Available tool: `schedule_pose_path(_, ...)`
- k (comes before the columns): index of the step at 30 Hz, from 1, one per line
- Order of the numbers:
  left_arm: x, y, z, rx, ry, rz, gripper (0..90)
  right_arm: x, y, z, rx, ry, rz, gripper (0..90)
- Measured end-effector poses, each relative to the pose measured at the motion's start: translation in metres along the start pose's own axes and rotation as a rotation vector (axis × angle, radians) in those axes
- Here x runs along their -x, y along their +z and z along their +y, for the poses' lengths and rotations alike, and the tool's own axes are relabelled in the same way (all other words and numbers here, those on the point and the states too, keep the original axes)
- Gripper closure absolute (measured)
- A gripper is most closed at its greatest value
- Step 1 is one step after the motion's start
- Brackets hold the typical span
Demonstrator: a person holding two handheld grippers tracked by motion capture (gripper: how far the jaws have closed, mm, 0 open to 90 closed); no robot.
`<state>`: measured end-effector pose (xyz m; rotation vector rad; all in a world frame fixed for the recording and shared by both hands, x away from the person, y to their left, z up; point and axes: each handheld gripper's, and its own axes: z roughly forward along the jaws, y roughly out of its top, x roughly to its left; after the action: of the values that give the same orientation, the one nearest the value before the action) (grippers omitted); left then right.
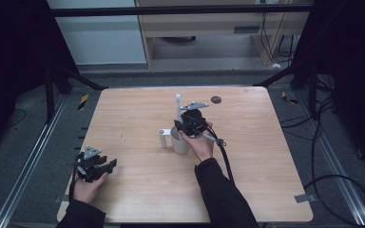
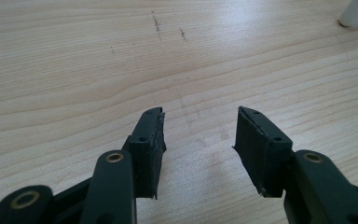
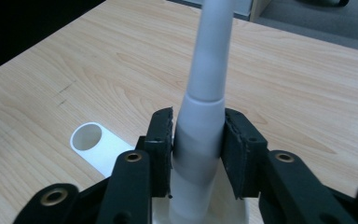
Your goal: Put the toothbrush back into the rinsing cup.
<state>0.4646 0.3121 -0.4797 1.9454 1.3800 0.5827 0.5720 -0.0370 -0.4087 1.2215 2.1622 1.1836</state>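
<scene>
Right hand-held gripper (image 3: 198, 140) clamps a white rod (image 3: 205, 93) over a cup (image 1: 179, 141); left hand-held gripper (image 2: 199, 140) gapes empty.

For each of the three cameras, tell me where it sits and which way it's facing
High view: above the person's side, facing forward and down on the table; forearms and hands show.
Left gripper view: on the left gripper, facing along open jaws at bare wood.
Right gripper view: on the right gripper, jaws clamping a white rod.
Shared: high and right gripper views both show the rod and the white tube.
</scene>
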Motion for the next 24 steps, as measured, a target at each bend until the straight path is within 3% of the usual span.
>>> schedule_pose_path(9, 0.000, 0.000, 0.000, 0.003, -0.002, 0.000, 51.2, -0.002, -0.015, 0.000, 0.043, -0.026, 0.007, 57.6)
schedule_pose_path(14, 0.000, 0.000, 0.000, 0.004, -0.002, 0.000, 51.1, -0.001, -0.036, -0.003, 0.073, -0.047, 0.020, 39.4)
schedule_pose_path(16, 0.000, 0.000, 0.000, 0.004, -0.002, 0.000, 51.1, 0.000, -0.040, -0.004, 0.079, -0.047, 0.022, 36.7)
schedule_pose_path(22, 0.001, 0.000, 0.000, 0.009, 0.000, -0.001, 50.7, 0.010, -0.067, -0.023, 0.088, -0.026, 0.030, 26.9)
schedule_pose_path(24, 0.002, -0.001, 0.000, 0.011, 0.001, -0.002, 50.4, 0.019, -0.078, -0.037, 0.084, 0.003, 0.045, 23.7)
